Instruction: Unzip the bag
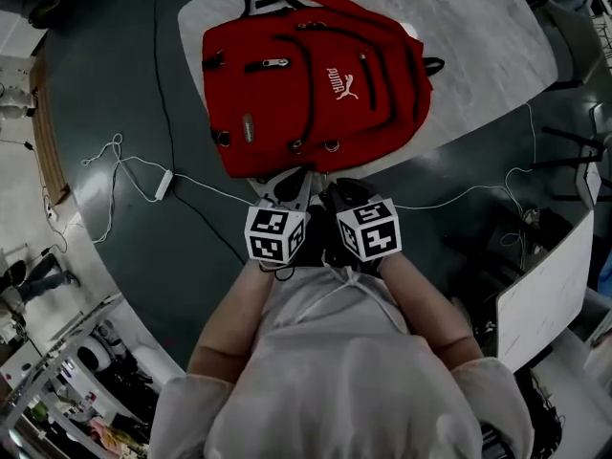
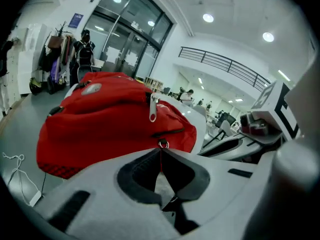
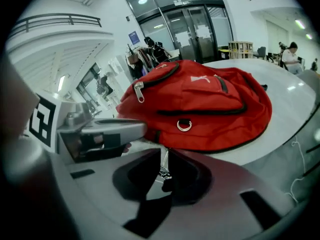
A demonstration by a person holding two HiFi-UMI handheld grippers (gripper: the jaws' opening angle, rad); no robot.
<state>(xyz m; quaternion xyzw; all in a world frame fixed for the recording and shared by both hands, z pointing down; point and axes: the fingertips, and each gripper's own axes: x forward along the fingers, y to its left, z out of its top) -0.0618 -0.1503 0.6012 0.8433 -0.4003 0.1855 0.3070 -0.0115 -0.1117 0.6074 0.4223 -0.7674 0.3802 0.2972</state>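
A red backpack (image 1: 316,84) with a white logo lies flat on the pale round table (image 1: 478,46), its zips closed. Both grippers hover side by side just off its near edge. My left gripper (image 1: 293,185) is shut with nothing between its jaws. In the left gripper view the backpack (image 2: 105,121) fills the middle, and a silver zip pull (image 2: 152,111) hangs just beyond the left gripper (image 2: 160,151). My right gripper (image 1: 334,189) is also shut and empty. Ahead of the right gripper (image 3: 165,151) are the backpack (image 3: 210,101), a metal ring (image 3: 184,125) and another zip pull (image 3: 138,91).
White cables and a power strip (image 1: 163,183) lie on the dark floor left of the table. A black cable (image 1: 167,94) runs past the table's left edge. A white board (image 1: 545,295) and chairs (image 1: 579,36) stand at the right. The left gripper's body (image 3: 100,131) sits close beside the right one.
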